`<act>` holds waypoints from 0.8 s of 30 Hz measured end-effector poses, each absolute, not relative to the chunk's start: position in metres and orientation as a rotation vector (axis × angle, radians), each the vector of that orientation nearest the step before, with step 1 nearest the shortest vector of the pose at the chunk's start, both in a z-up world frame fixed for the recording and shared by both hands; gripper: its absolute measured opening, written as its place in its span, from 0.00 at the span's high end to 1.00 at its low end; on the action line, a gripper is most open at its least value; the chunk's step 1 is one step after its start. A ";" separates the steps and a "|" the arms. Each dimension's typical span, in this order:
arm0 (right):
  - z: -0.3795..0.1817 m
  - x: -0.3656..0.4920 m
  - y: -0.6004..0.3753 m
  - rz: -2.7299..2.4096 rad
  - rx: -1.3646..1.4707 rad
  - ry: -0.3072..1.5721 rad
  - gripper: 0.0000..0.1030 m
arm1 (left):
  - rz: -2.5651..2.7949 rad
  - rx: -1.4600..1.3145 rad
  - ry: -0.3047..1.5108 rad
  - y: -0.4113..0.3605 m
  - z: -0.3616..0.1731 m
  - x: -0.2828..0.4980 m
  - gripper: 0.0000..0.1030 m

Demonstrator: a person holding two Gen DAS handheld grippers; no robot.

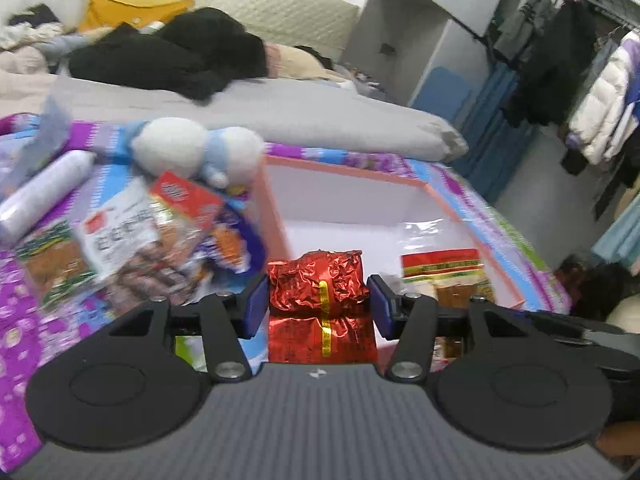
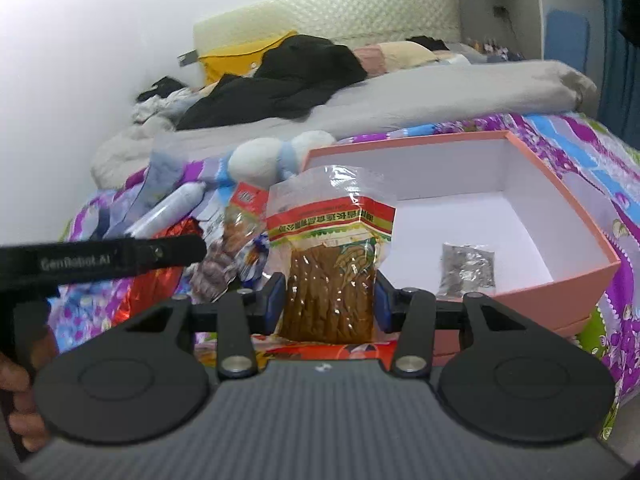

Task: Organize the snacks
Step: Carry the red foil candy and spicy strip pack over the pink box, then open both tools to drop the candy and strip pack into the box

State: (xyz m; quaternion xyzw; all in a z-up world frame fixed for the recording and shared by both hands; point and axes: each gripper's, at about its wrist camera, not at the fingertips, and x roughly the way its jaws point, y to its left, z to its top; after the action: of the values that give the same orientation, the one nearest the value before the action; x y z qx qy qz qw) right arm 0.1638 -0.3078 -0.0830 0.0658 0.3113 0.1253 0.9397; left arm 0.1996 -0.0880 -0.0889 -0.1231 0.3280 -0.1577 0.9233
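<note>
Purple bedspread (image 1: 24, 320): bedroom, pink box (image 2: 560, 280) on it.
My left gripper (image 1: 319, 304): clamps red foil pack (image 1: 320, 300), long axis forward.
My right gripper (image 2: 331, 300): clamps brown snack bag (image 2: 328, 280), upright.

Your crinkled red foil packet (image 1: 320, 300) stands upright over open pink cardboard box (image 2: 560, 280); your clear bag of brown strips (image 2: 332, 272) upright beside box's left wall; small silver sachet (image 2: 466, 268) lies on box floor.
</note>
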 end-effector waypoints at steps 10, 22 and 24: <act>-0.090 0.229 -0.339 0.222 0.056 0.693 0.54 | -0.407 -0.244 0.767 -0.138 -0.096 0.281 0.43; -0.128 0.297 -0.381 0.166 0.010 0.824 0.53 | -0.431 -0.234 0.955 -0.181 -0.148 0.376 0.43; -0.135 0.304 -0.388 0.161 0.026 0.851 0.53 | -0.426 -0.235 0.979 -0.185 -0.156 0.386 0.43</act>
State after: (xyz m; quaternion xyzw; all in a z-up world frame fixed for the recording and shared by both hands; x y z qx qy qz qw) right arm 0.3036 -0.3875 -0.1355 0.0127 0.4123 0.0782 0.9076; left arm 0.3865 -0.1845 -0.1565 -0.1118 0.4654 -0.2026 0.8543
